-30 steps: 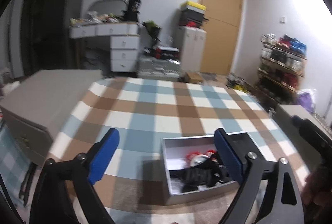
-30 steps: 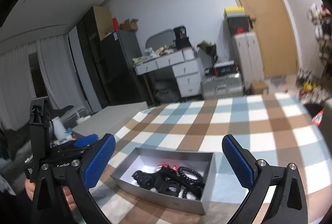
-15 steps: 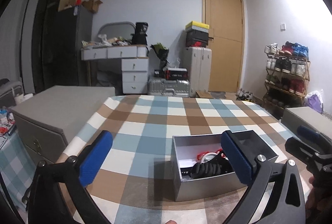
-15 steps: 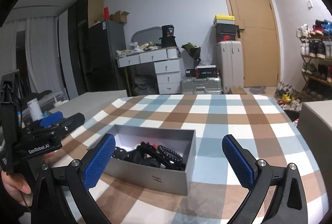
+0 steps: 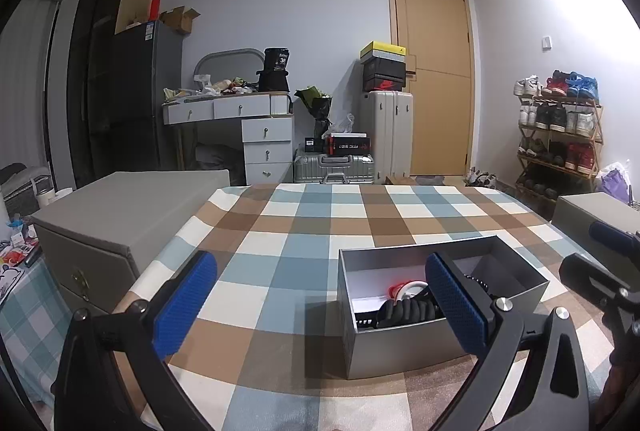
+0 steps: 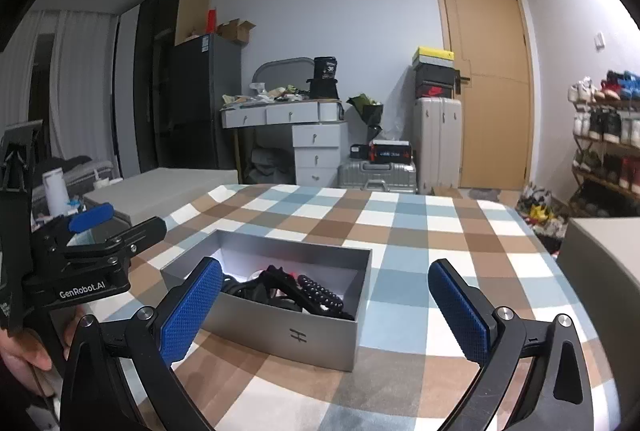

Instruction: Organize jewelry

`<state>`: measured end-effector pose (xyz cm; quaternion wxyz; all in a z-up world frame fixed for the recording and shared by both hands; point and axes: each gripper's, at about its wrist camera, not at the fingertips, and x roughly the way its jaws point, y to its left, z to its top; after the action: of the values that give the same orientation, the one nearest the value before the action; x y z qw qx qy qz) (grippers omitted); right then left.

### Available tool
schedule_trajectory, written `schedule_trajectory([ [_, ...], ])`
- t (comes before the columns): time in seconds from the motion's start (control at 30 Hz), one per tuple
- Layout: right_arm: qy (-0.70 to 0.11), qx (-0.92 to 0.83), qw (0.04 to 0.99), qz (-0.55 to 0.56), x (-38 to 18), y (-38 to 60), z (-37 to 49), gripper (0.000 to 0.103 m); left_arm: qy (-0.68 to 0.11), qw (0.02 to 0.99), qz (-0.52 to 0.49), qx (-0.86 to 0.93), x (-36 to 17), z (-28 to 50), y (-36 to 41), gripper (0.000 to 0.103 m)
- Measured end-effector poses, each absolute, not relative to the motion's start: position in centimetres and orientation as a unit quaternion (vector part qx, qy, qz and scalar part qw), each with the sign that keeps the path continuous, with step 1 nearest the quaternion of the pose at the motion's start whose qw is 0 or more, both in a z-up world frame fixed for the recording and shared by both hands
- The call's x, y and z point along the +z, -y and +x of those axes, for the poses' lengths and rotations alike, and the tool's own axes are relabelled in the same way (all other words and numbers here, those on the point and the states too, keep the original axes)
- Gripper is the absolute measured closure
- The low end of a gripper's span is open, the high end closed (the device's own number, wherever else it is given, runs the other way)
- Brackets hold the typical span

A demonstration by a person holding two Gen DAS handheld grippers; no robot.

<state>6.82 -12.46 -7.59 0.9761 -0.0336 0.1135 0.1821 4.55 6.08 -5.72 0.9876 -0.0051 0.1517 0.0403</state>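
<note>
Checked cloth in blue, brown and white covers the table [image 5: 320, 231] that fills the lower half of both views; behind it, at upper centre, stand a white dresser [image 5: 256, 127], two grey suitcases and a wooden door [image 5: 434, 71].

Readable writing is sparse: "GenRobot.AI" is printed on the black body of the left gripper [image 6: 96, 231], seen at the left edge of the right wrist view, and a small "H"-like mark sits on the near wall of the one grey box [image 6: 298, 337]. A "36" shows on a black tub atop the dresser.

That single open box rests on the cloth, lower centre-right in the left wrist view [image 5: 400, 351]. Inside it lies the jewelry [image 6: 304, 291]: a tangle of black beaded strands, with one red-and-white piece [image 5: 404, 287] visible; the exact count cannot be told.

Both grippers hover level above the near table edge, pointing at the room. The left gripper [image 5: 320, 311] has its two blue pads spread wide, empty. The right gripper [image 6: 326, 307] is likewise spread wide, holding nothing.
</note>
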Motion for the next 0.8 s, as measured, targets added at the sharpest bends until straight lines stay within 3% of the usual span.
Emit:
schedule_trajectory([
  [0.8,-0.117,0.184,0.975,-0.032,-7.62,12.58,6.98,0.0,-0.153,0.987,-0.005,0.042,-5.78,4.46,-5.98,0.001],
])
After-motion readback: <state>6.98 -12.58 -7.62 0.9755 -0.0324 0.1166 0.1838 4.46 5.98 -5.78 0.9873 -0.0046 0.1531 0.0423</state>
